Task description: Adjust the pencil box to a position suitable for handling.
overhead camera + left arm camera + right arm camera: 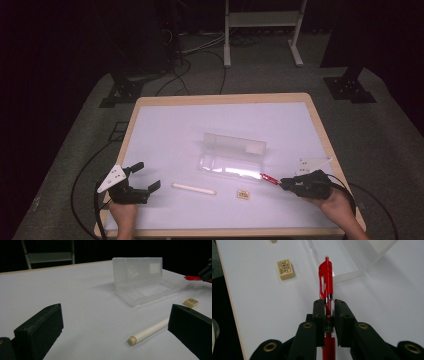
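A red pen (326,280) is clamped between the jaws of my right gripper (329,305), which is shut on it; the pen's clip end points at the clear plastic case (352,262). From above, my right gripper (285,184) holds the red pen (269,178) just right of the open clear case (232,155). My left gripper (150,176) stands open at the table's front left, nothing between its jaws. A white pen (193,188) and a small tan eraser (243,194) lie in front of the case. The left gripper view has the white pen (150,331), eraser (191,302) and case (143,280).
The white table (165,130) has a wooden rim. Beyond its far edge stand a white metal frame (262,30), black stand feet and cables on the grey floor. The eraser (285,269) lies left of the held pen, near the table's edge.
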